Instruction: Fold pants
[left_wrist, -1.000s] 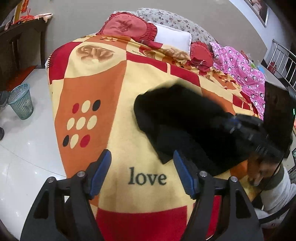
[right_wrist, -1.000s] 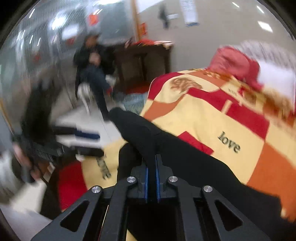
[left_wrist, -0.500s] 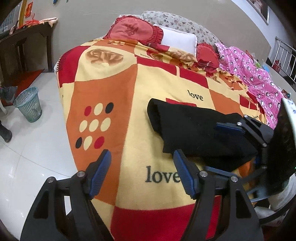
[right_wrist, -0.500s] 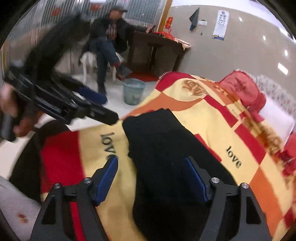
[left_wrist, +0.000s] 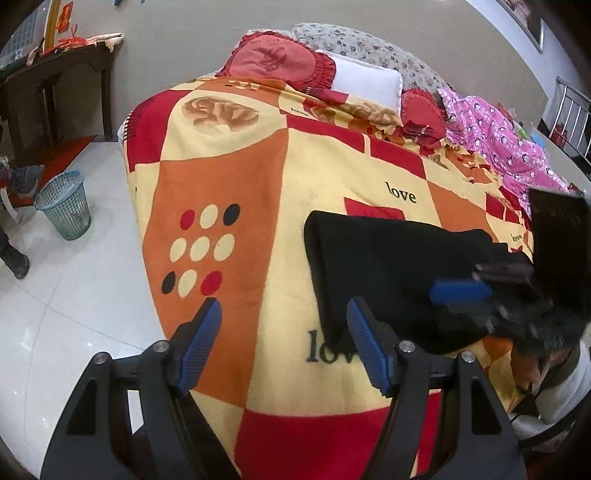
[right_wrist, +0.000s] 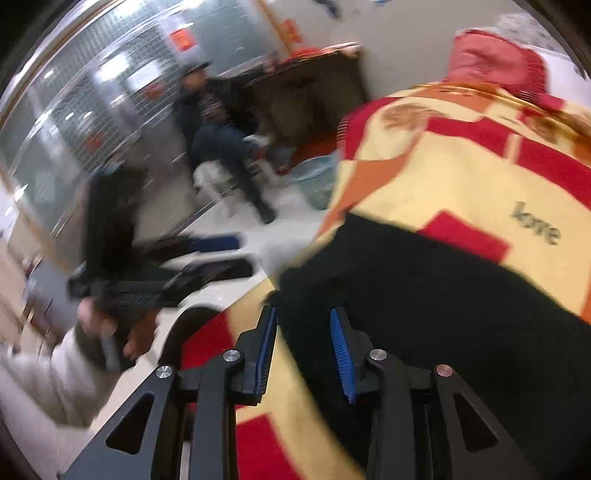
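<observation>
Black pants (left_wrist: 384, 266) lie folded on the bed's patterned blanket (left_wrist: 236, 173); they also show in the right wrist view (right_wrist: 424, 295). My left gripper (left_wrist: 284, 343) is open and empty, hovering above the blanket just left of the pants' near corner. My right gripper (right_wrist: 303, 350) is partly open with its jaws astride the near edge of the pants; it is blurred. It also shows blurred over the pants' right end in the left wrist view (left_wrist: 461, 291). The left gripper shows blurred in the right wrist view (right_wrist: 207, 254).
Red cushions (left_wrist: 277, 59), a white pillow (left_wrist: 365, 81) and a pink quilt (left_wrist: 498, 136) lie at the bed's head. A green wastebasket (left_wrist: 66, 206) stands on the white floor at left. A seated person (right_wrist: 218, 136) is by a dark table (left_wrist: 55, 85).
My right gripper let go of the pants a second ago, opened wide, and has now narrowed over their near edge. My left gripper drew back to the left and stayed open.
</observation>
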